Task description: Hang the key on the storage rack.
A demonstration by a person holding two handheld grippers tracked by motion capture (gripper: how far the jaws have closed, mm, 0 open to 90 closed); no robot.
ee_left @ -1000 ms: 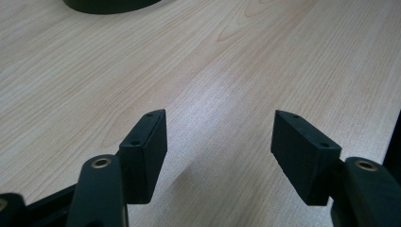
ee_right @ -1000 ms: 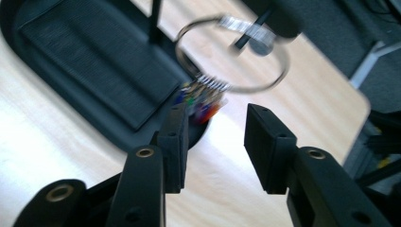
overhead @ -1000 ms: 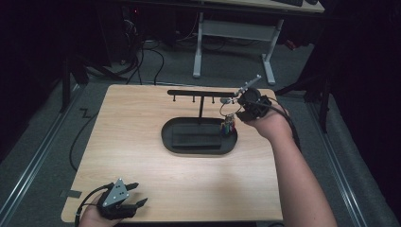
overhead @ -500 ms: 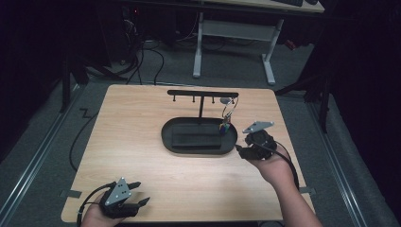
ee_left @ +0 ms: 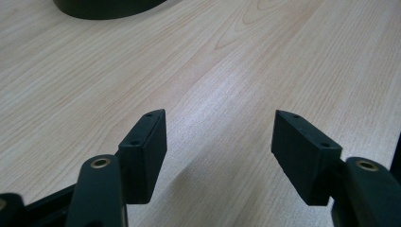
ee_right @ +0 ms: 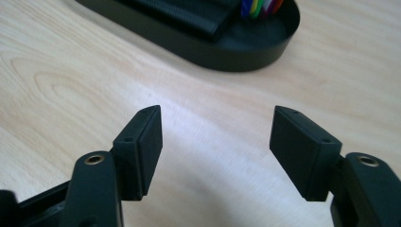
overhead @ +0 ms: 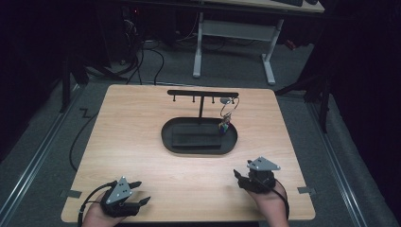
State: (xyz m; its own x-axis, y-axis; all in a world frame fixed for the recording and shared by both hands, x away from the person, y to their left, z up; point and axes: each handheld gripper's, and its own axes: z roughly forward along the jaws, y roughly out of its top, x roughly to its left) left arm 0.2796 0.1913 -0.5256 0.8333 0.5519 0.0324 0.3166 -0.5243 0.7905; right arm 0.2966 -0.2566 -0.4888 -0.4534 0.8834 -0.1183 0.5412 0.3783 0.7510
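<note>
Pale wood desk (overhead: pixel 142 142), smooth, fine straight grain, soft satin sheen under the light. Matt black oval tray (ee_right: pixel 246 52), plastic-looking, smooth rim with a faint gleam. Ribbed dark insert (ee_right: pixel 189 12) inside, duller than the tray wall. Thin black stand (overhead: pixel 202 94), matt. Shiny metal ring (overhead: pixel 230 104) with a glossy, many-coloured keychain (overhead: pixel 224 126). Left gripper (ee_left: pixel 217 151) and right gripper (ee_right: pixel 215 149): matt black plastic, slightly grainy faces, brass-coloured metal rivets. Dull grey plate (overhead: pixel 263 164) on top.
</note>
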